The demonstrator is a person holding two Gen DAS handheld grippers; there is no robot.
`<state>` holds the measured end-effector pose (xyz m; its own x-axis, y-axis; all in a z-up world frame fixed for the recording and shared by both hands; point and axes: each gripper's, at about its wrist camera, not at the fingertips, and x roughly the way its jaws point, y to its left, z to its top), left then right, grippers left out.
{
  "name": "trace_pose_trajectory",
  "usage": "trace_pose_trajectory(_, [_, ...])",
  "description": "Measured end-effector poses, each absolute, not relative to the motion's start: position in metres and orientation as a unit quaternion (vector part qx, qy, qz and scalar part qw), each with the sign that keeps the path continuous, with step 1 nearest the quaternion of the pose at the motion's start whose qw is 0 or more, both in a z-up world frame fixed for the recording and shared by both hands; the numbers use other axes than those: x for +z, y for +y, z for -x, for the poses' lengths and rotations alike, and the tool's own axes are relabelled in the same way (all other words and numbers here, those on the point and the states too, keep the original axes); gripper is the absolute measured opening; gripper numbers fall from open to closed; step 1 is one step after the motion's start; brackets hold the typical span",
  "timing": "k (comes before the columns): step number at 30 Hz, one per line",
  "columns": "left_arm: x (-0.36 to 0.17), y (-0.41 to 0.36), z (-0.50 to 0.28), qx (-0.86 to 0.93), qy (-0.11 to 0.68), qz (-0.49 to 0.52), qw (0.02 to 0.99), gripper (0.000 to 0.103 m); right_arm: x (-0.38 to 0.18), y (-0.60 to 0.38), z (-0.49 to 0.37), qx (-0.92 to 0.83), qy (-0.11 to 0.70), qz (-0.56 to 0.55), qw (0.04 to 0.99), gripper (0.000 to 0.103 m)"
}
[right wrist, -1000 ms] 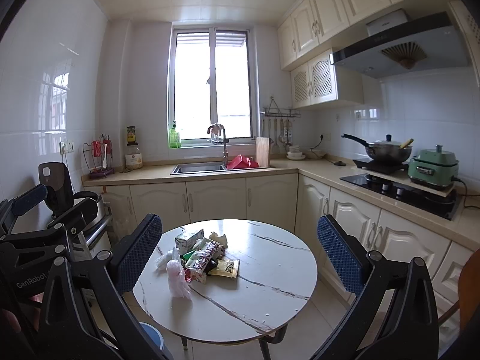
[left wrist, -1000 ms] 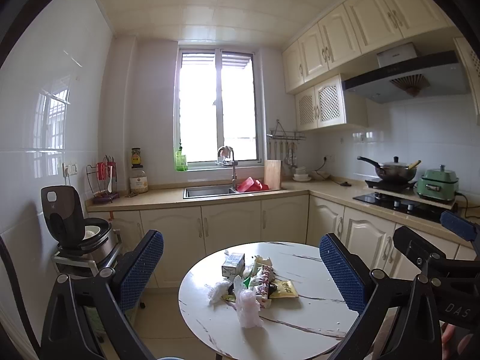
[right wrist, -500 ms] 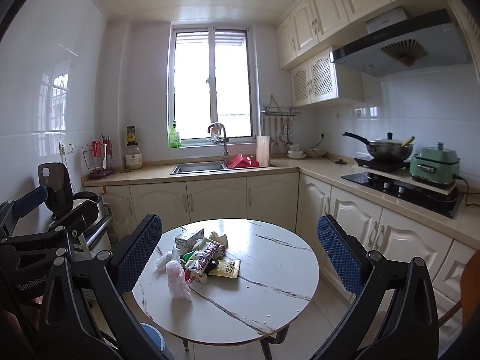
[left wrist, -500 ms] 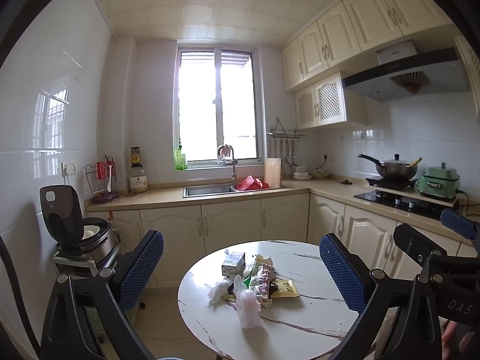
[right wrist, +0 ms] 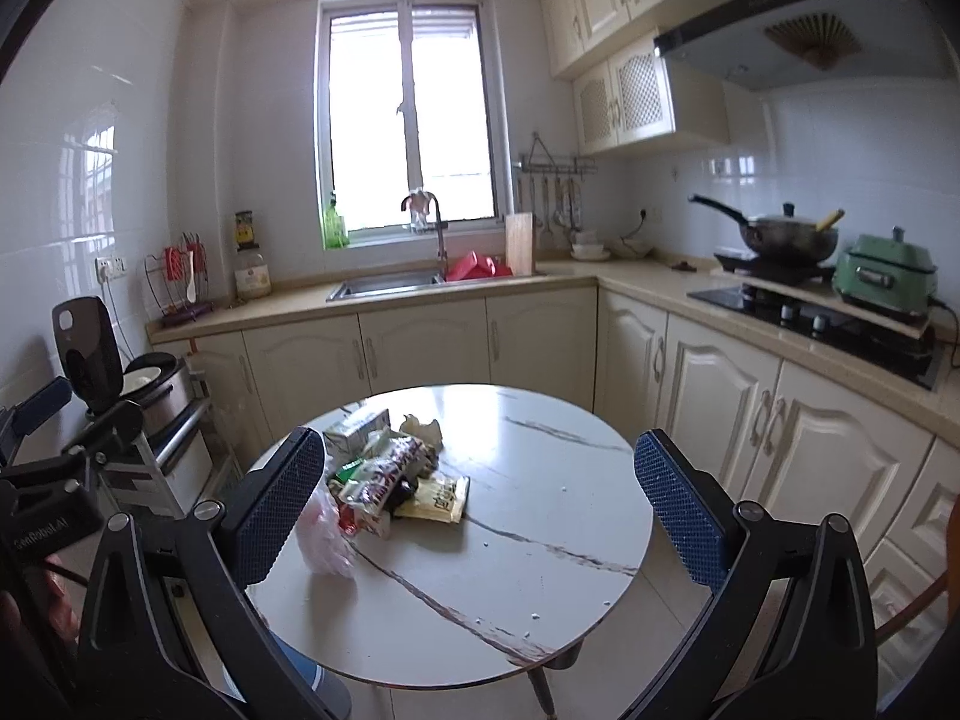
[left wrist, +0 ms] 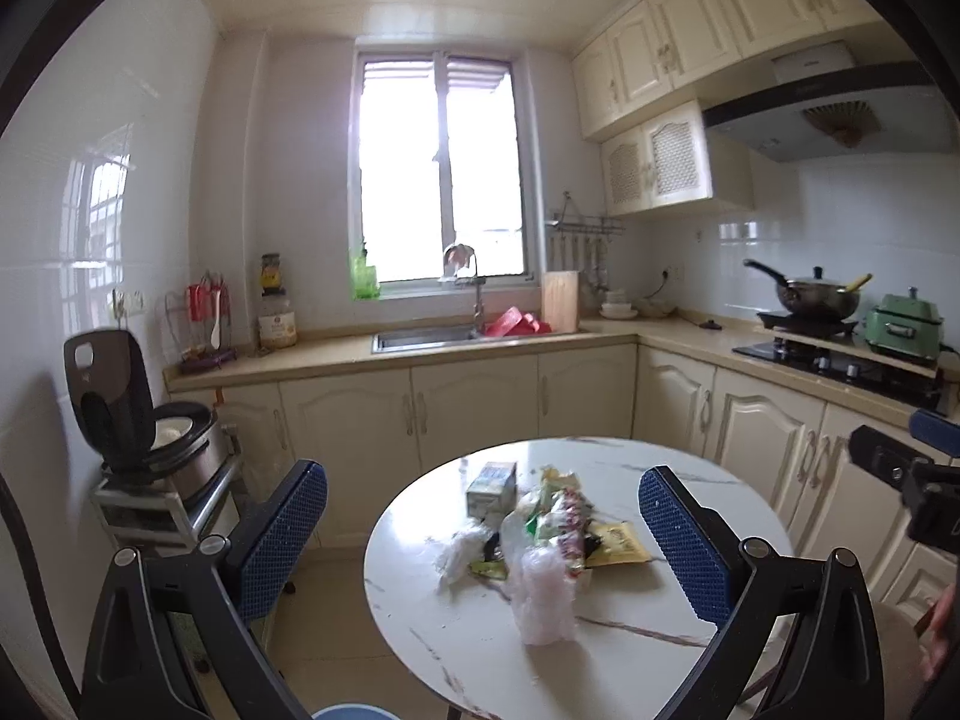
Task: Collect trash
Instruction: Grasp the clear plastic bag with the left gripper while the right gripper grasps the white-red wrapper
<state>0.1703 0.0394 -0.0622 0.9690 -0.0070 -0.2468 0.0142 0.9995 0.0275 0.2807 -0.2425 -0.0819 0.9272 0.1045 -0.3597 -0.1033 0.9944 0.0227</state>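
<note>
Both views draw nearer: from the left wrist, the left gripper [left wrist: 483,531] spreads empty toward the trash pile [left wrist: 540,531] on the round table [left wrist: 630,654], while from the right wrist the right gripper [right wrist: 480,495], equally spread, closes in too, so collecting looks imminent.

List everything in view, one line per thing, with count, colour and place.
round marble-pattern table: one, white, centre foreground
pile of snack wrappers: one, mixed colours, table's left part
crumpled clear plastic bag: one, translucent pinkish, near edge of pile
small carton: one, white-green, far side of pile
steel sink: one, under window
wok with lid: one, black, on stove
green electric pot: one, right of wok
rice cooker: one, black, lid open, left rack
left gripper: open, empty
right gripper: open, empty
</note>
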Motion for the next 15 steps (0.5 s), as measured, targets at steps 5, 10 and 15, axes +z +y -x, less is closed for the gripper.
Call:
trace_pose_trajectory(5, [-0.102, 0.058, -0.219, 0.007, 0.186, 0.003, 0.982, 0.102, -0.121, -0.251, -0.319, 0.049, 0.23, -0.007, 0.972, 0.103])
trace_pose_trajectory(10, [-0.132, 0.052, -0.265, -0.051, 0.249, 0.034, 0.967, 0.102, -0.166, -0.254, -0.36, 0.056, 0.289, -0.013, 0.955, 0.103])
trace_pose_trajectory(15, [-0.153, 0.025, -0.317, -0.061, 0.278, -0.016, 0.958, 0.102, -0.204, -0.253, -0.392, 0.068, 0.339, -0.017, 0.938, 0.103])
